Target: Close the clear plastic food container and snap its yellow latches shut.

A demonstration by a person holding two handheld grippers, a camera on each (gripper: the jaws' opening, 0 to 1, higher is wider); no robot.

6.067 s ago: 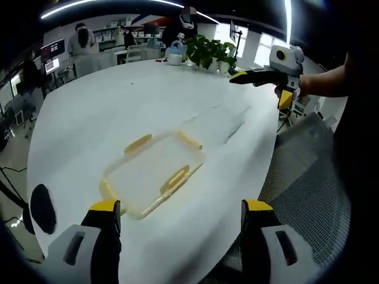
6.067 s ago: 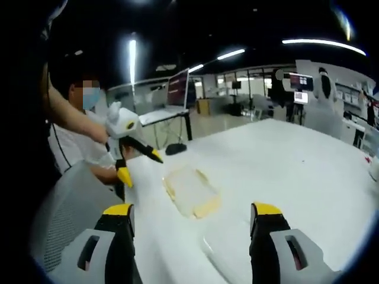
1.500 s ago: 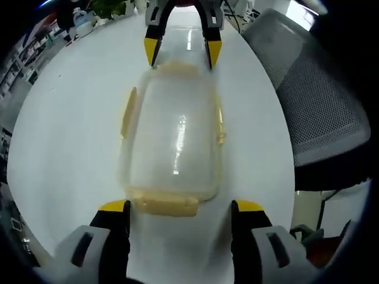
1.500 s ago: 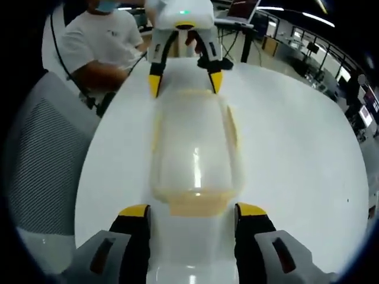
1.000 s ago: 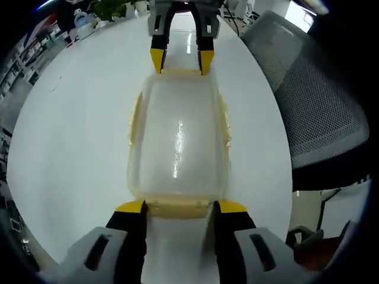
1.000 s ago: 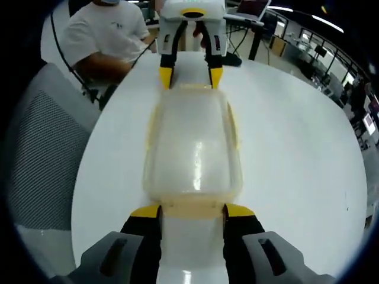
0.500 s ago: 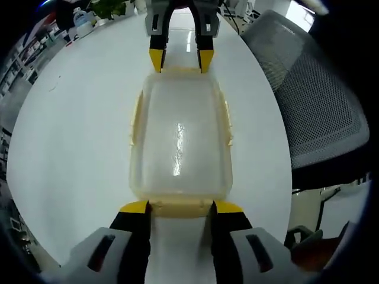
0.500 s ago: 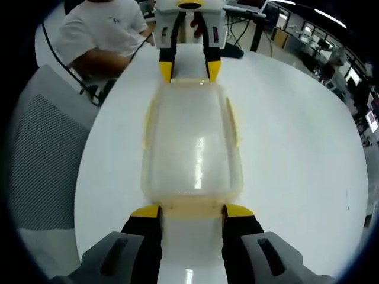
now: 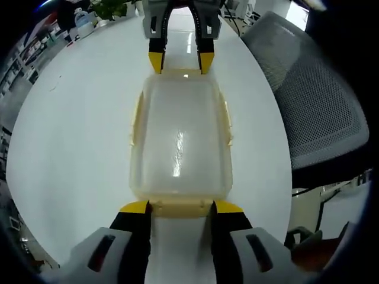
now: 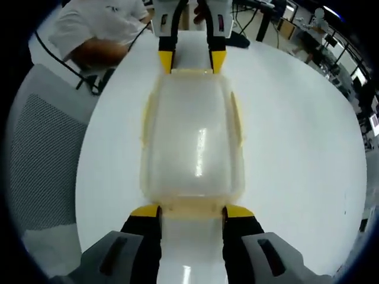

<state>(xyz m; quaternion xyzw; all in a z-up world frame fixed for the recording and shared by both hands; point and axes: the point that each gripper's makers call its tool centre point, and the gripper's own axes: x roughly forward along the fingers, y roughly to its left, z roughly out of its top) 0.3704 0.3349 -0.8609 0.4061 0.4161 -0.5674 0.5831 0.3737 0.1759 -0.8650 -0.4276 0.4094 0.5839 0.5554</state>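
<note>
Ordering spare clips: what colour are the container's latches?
Pale yellow latches on the clear container, best in the left gripper view.

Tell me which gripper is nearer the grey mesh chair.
Neither clearly. The left gripper and right gripper sit at opposite short ends of the container, with the chair off one long side.

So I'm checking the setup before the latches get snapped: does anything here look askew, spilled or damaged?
Nothing stands out. The container sits flat and square on the white table, lid on, with the left gripper and the right gripper at its two short ends. No spill or crack shows.
</note>
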